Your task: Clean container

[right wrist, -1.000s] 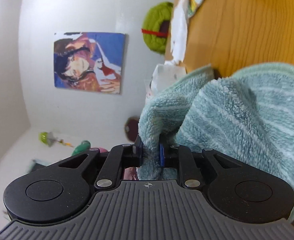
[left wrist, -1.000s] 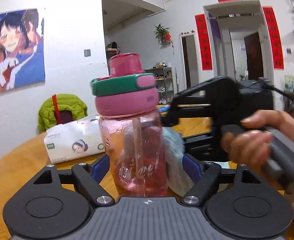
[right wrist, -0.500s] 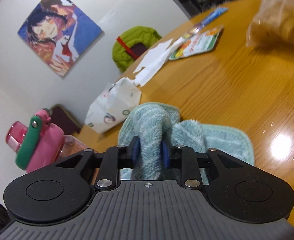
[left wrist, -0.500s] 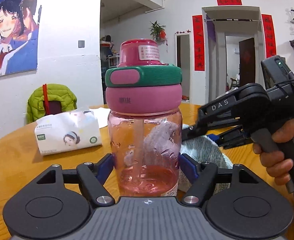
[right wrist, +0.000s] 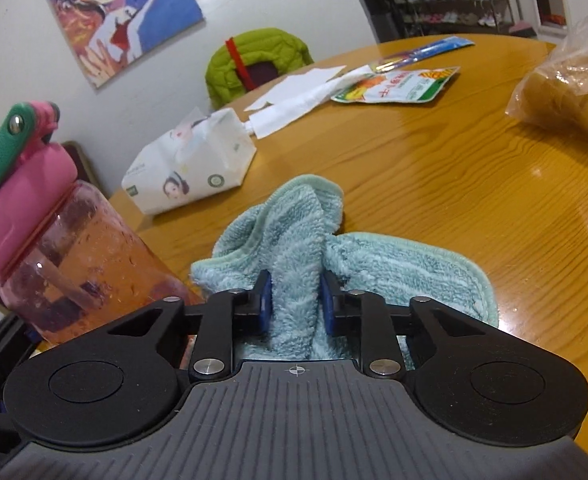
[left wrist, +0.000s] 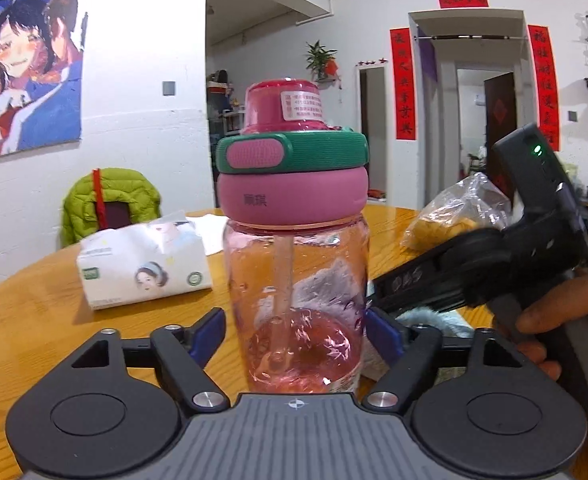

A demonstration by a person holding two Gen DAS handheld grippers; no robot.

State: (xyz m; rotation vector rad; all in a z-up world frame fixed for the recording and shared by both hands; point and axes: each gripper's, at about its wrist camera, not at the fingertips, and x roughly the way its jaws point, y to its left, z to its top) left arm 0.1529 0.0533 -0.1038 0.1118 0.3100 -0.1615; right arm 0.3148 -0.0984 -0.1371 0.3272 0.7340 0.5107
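Bottle (left wrist: 294,264), pink and see-through with a pink lid and green strap, stands upright between the pads of my left claw (left wrist: 295,330), which is closed around its lower body and holds it just above or on the wooden counter (left wrist: 34,320); I cannot tell which. My right claw (right wrist: 292,306) is clamped narrow on a fold of the teal cloth (right wrist: 333,264), the rest of which lies spread on the counter just to the right of the bottle.

As I judge it, the cleaning is partway at best: both tools are in hand, yet the cloth is not against the bottle now, and the wall shows droplets and smears. Wiping the body and lid seems to be what is left.

My left view shows the bottle head-on, with its straw, some pink liquid at the bottom and a label on the cap, and it shows the right claw from outside, low beside the bottle. It shows only a fringe of the cloth. My right view shows the cloth grip plainly, plus a tissue pack (right wrist: 192,172), a snack packet (right wrist: 397,84) and a bag (right wrist: 573,84) farther across the counter.
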